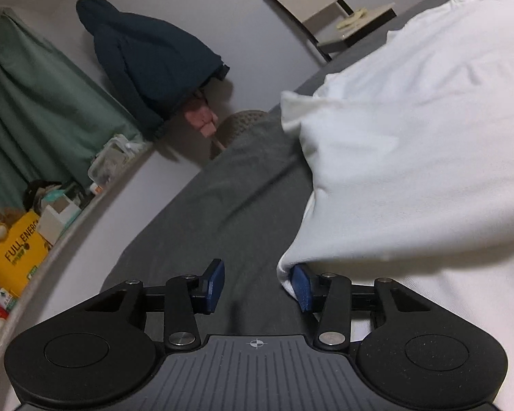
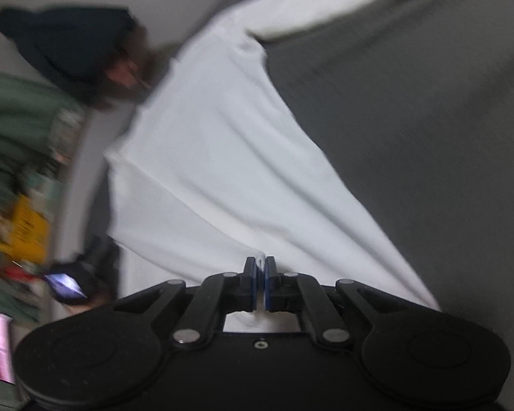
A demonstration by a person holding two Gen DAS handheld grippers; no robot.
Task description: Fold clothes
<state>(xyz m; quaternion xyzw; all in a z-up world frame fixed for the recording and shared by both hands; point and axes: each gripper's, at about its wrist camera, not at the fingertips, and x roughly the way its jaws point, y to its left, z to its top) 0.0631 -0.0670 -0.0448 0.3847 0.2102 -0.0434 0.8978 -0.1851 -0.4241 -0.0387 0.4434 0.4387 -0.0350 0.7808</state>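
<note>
1. In the left wrist view, the left gripper (image 1: pixel 257 286) had its blue fingers (image 1: pixel 216 282) apart, with bare grey bed sheet (image 1: pixel 222 205) showing in the gap between them.
2. The white garment (image 1: pixel 411 137) filled the right half of that frame; its bunched lower edge draped over the right-hand finger (touching the outside and tip of that pad), while the left-hand finger stood clear of the cloth.
3. In the right wrist view, the right gripper (image 2: pixel 261 284) had its fingers together, clamped on a pinch of the white garment (image 2: pixel 222 157) at the lower centre of the frame.
4. From that pinch the cloth fanned out toward the upper left and upper right, lying over the grey sheet (image 2: pixel 411 120).
5. A dark navy jacket (image 1: pixel 154 61) hung against the wall in the upper left of the left view, and beside it a green curtain (image 1: pixel 34 102).
6. A yellow box (image 1: pixel 17 250) sat among clutter on a shelf at the left edge.
7. A chair (image 1: pixel 325 10) stood at the upper centre, beyond the bed.
</note>
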